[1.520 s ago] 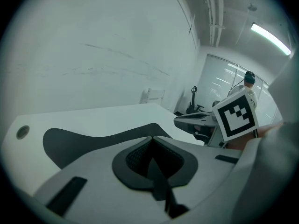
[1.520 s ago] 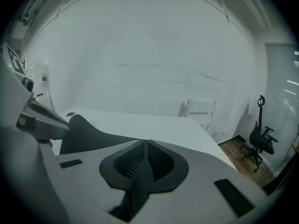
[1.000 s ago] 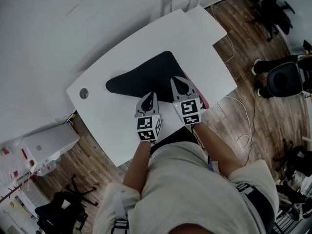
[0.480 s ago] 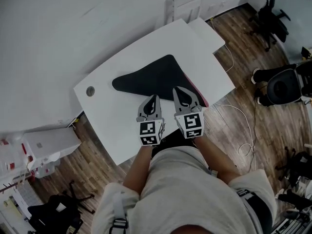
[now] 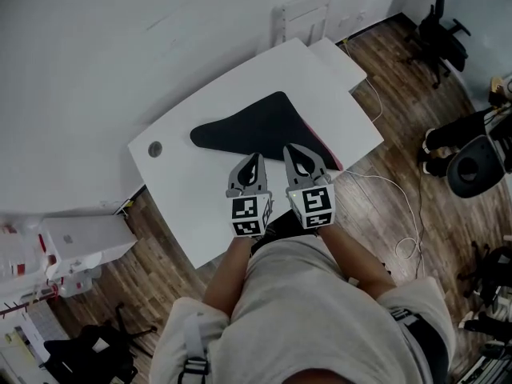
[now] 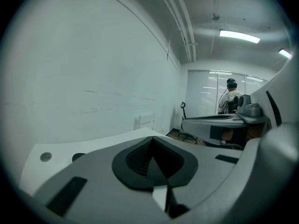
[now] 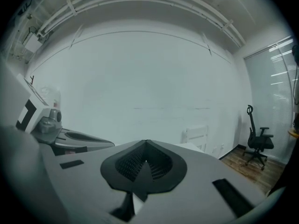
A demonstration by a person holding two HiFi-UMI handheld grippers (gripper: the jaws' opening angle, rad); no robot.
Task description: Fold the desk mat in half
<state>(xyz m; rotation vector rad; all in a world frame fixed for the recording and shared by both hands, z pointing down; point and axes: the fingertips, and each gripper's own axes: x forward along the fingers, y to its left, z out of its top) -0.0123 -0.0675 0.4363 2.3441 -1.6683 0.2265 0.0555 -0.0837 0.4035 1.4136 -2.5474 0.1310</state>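
The desk mat [image 5: 256, 122] lay black side up across the middle of the white surface [image 5: 176, 194]. Its rounded end reached toward the round grommet [image 5: 155, 148] set near the surface's left corner in the head view. Along the mat's right side a strip of pink underside [image 5: 325, 154] showed, turned up off the surface.

Both claws hung above the near half of the surface, side by side and just apart, pointing across it toward the wall. The left claw [image 5: 254, 162] was closed. In the left gripper view its ribbed pads pressed together with no gap, and a dark sliver hung below the point where they met. In the head view its tip sat at the mat's near edge, and it looked clamped on that edge. The right claw [image 5: 295, 149] was closed just as tightly, its pads meeting in a point, with the same dark sliver beneath them. Its tip sat on the mat's near edge just beside the pink strip.

Beyond the surface's far corner a white slatted frame [image 5: 302, 13] stood against the wall. Past the surface's right side a black office chair [image 5: 442, 29] stood on the wood floor [image 5: 384, 94]. A white cable [image 5: 404, 214] trailed over the floor off the near right edge.
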